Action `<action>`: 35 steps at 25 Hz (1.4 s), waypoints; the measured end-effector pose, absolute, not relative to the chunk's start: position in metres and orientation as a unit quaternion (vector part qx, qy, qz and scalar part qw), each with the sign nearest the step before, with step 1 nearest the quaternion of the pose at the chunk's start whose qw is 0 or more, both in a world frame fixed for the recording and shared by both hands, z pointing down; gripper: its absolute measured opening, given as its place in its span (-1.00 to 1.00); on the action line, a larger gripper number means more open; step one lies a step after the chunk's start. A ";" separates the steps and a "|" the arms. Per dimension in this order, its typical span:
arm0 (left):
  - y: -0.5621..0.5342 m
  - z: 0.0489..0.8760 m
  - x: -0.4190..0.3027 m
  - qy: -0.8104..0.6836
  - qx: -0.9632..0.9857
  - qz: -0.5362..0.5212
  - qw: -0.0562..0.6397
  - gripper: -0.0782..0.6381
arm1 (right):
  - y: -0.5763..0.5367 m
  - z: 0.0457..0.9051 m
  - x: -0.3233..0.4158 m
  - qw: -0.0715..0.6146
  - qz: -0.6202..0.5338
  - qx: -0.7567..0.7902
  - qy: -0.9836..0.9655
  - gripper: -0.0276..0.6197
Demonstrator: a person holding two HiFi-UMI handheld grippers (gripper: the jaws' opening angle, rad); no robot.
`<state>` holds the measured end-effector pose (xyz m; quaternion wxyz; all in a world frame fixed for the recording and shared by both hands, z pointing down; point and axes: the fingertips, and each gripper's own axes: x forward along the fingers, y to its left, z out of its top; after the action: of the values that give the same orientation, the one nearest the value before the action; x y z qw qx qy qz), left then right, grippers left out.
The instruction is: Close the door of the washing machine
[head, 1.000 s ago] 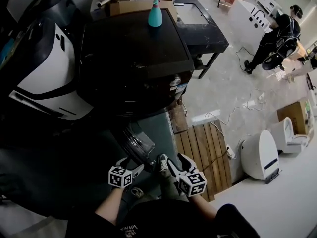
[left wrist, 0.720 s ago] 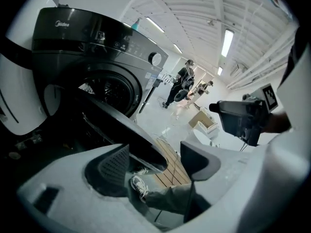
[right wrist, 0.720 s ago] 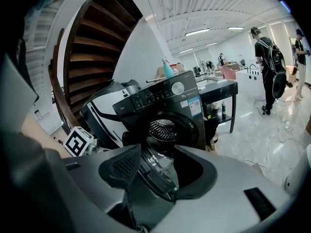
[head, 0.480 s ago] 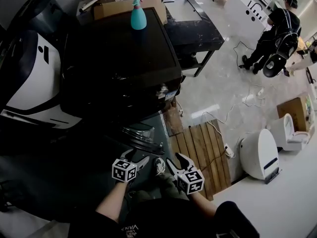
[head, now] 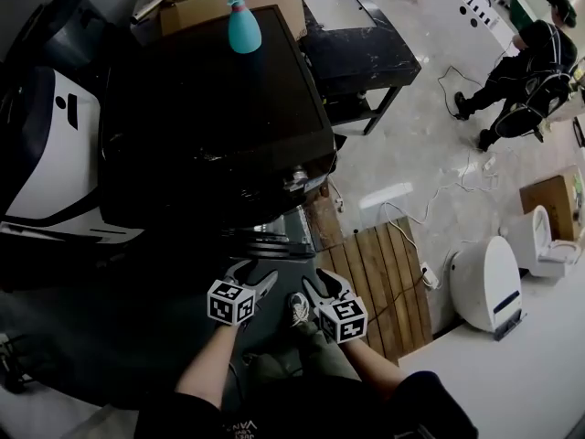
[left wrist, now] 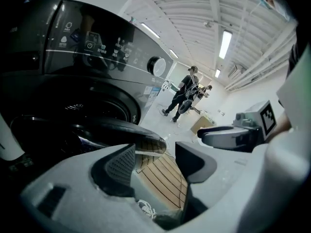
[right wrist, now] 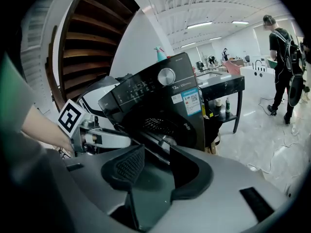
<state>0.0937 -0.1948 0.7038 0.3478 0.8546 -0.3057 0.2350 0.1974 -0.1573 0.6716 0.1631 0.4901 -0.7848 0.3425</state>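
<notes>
**Ana:** Where are the claws?

**Ben:** Close to us, side by side. The left claw [left wrist: 155,154] and the right claw [right wrist: 156,157] have both just been closing a bit. Each one is spread apart and pinches nothing.

**Ana:** And the door?

**Ben:** The round dark washer door with the see-through window [left wrist: 107,129] hangs open at 12 o'clock from the claws. Its fat rim sits just in front of the left claw's tips.

**Ana:** What could go wrong?

**Ben:** I think the rim is round and smooth, so a claw could slide off. A push that is too soft might leave the door not clicked shut. A white laced shoe [head: 299,307] is between the claws too, near the door's path.

**Ana:** And farther away?

**Ben:** The big dark grey washing machine [head: 219,126] has a teal plastic spray bottle [head: 242,27] on top, far off at 12 o'clock. A hard slam could shake the machine and tip the bottle. The person in dark clothes [head: 530,53] at 2 o'clock is well away.
</notes>
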 end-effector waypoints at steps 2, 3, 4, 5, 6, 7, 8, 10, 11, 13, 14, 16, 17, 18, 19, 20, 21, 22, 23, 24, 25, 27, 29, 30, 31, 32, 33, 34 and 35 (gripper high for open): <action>-0.207 0.703 0.097 -0.309 0.856 0.237 0.341 -0.06 | -0.169 0.680 0.193 0.168 0.344 0.486 -0.786 -0.44; -0.213 0.703 0.097 -0.312 0.856 0.237 0.337 -0.08 | -0.175 0.684 0.191 0.167 0.346 0.486 -0.785 -0.46; -0.219 0.703 0.098 -0.315 0.856 0.236 0.335 -0.09 | -0.182 0.688 0.189 0.165 0.350 0.487 -0.783 -0.48; -0.225 0.702 0.099 -0.319 0.856 0.235 0.333 -0.10 | -0.189 0.692 0.188 0.162 0.354 0.490 -0.780 -0.51; -0.231 0.702 0.100 -0.322 0.856 0.232 0.333 -0.11 | -0.196 0.695 0.187 0.159 0.357 0.493 -0.777 -0.54; -0.236 0.701 0.101 -0.325 0.856 0.229 0.332 -0.11 | -0.203 0.700 0.186 0.157 0.361 0.497 -0.773 -0.57; -0.241 0.701 0.101 -0.328 0.855 0.227 0.331 -0.11 | -0.210 0.704 0.186 0.156 0.365 0.501 -0.769 -0.58; -0.251 0.701 0.102 -0.335 0.854 0.222 0.329 -0.13 | -0.223 0.713 0.188 0.154 0.371 0.510 -0.761 -0.60; -0.255 0.702 0.102 -0.339 0.854 0.220 0.328 -0.15 | -0.230 0.717 0.189 0.153 0.372 0.514 -0.757 -0.61; -0.262 0.702 0.102 -0.346 0.854 0.213 0.325 -0.17 | -0.243 0.722 0.189 0.153 0.371 0.521 -0.753 -0.62; -0.265 0.701 0.102 -0.350 0.853 0.209 0.324 -0.17 | -0.249 0.724 0.188 0.151 0.372 0.523 -0.752 -0.63; -0.272 0.701 0.100 -0.360 0.852 0.199 0.325 -0.18 | -0.262 0.732 0.183 0.144 0.377 0.525 -0.749 -0.64; -0.275 0.700 0.099 -0.365 0.850 0.194 0.326 -0.19 | -0.267 0.734 0.181 0.144 0.377 0.526 -0.749 -0.66; -0.277 0.700 0.098 -0.369 0.850 0.190 0.326 -0.21 | -0.274 0.736 0.180 0.145 0.375 0.528 -0.748 -0.67; -0.279 0.700 0.096 -0.372 0.849 0.187 0.325 -0.23 | -0.280 0.736 0.178 0.145 0.372 0.530 -0.748 -0.69; -0.280 0.699 0.095 -0.375 0.850 0.184 0.322 -0.24 | -0.286 0.737 0.177 0.145 0.371 0.531 -0.748 -0.70; -0.281 0.698 0.094 -0.378 0.850 0.182 0.319 -0.25 | -0.291 0.738 0.177 0.144 0.372 0.532 -0.747 -0.71; -0.281 0.696 0.091 -0.381 0.850 0.180 0.316 -0.27 | -0.295 0.739 0.177 0.143 0.373 0.534 -0.745 -0.72; -0.281 0.695 0.088 -0.386 0.849 0.179 0.314 -0.28 | -0.298 0.740 0.177 0.142 0.374 0.535 -0.744 -0.72; -0.281 0.694 0.084 -0.391 0.847 0.178 0.312 -0.30 | -0.300 0.740 0.177 0.140 0.375 0.537 -0.743 -0.71; -0.281 0.694 0.079 -0.398 0.845 0.179 0.308 -0.33 | -0.302 0.741 0.177 0.138 0.375 0.538 -0.742 -0.73; -0.281 0.693 0.066 -0.416 0.839 0.187 0.296 -0.44 | -0.306 0.743 0.177 0.133 0.379 0.540 -0.739 -0.75; -0.282 0.692 0.052 -0.438 0.832 0.196 0.279 -0.60 | -0.311 0.743 0.178 0.132 0.380 0.540 -0.739 -0.75; -0.282 0.691 0.044 -0.450 0.827 0.199 0.270 -0.69 | -0.313 0.743 0.178 0.132 0.379 0.541 -0.740 -0.77; -0.284 0.690 0.035 -0.464 0.822 0.200 0.262 -0.74 | -0.316 0.743 0.178 0.130 0.379 0.541 -0.739 -0.81; -0.286 0.688 0.026 -0.478 0.816 0.200 0.255 -0.76 | -0.319 0.743 0.178 0.128 0.380 0.542 -0.739 -0.81; -0.288 0.686 0.017 -0.493 0.810 0.197 0.250 -0.76 | -0.322 0.743 0.178 0.128 0.378 0.541 -0.740 -0.81; -0.290 0.684 0.009 -0.506 0.803 0.196 0.246 -0.76 | -0.324 0.743 0.179 0.130 0.376 0.541 -0.741 -0.82; -0.292 0.683 0.001 -0.519 0.796 0.195 0.243 -0.76 | -0.326 0.742 0.179 0.131 0.374 0.541 -0.742 -0.82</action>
<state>0.0007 -0.2916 0.6833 0.2431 0.7958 -0.5191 0.1951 0.1785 -0.3256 0.7423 0.1305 0.5407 -0.7419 0.3744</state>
